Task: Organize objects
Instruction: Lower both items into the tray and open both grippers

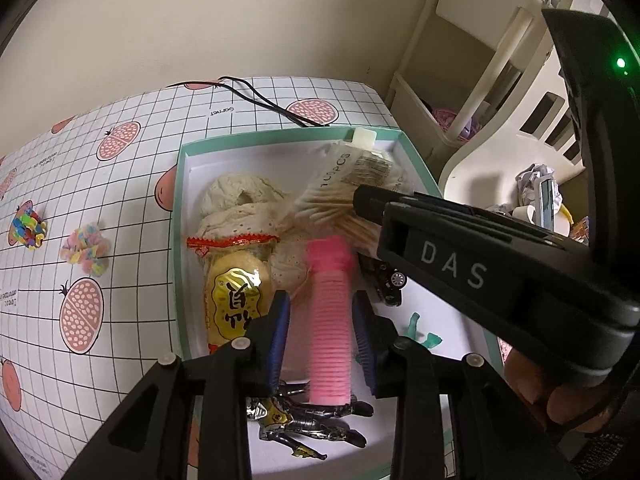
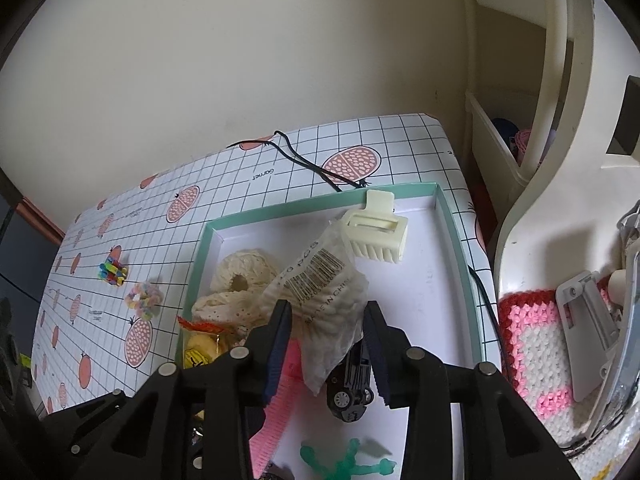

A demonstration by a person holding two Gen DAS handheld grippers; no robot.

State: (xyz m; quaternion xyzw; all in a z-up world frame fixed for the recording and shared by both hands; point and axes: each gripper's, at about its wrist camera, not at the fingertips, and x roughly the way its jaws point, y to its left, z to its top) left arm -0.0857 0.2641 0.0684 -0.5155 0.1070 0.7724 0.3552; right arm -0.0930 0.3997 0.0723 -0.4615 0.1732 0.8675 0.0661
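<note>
The left tool point(image 1: 320, 320) sits open around a ribbed pink tube point(image 1: 330, 320); the right tool point(image 2: 328, 336) sits open around a crinkly bag of cotton swabs point(image 2: 324, 304).

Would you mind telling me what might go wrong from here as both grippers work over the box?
1. The left gripper straddles the pink tube with a gap on each side; closing off-centre may make it roll away.
2. The bag of cotton swabs lies over the toy car, so moving the bag may drag the car.
3. The right gripper works close by; they may collide.

Grid-patterned tablecloth point(image 1: 132, 184), green-rimmed box point(image 1: 182, 208), two colourful scrunchies point(image 1: 86, 249), black cable point(image 1: 260, 98)
</note>
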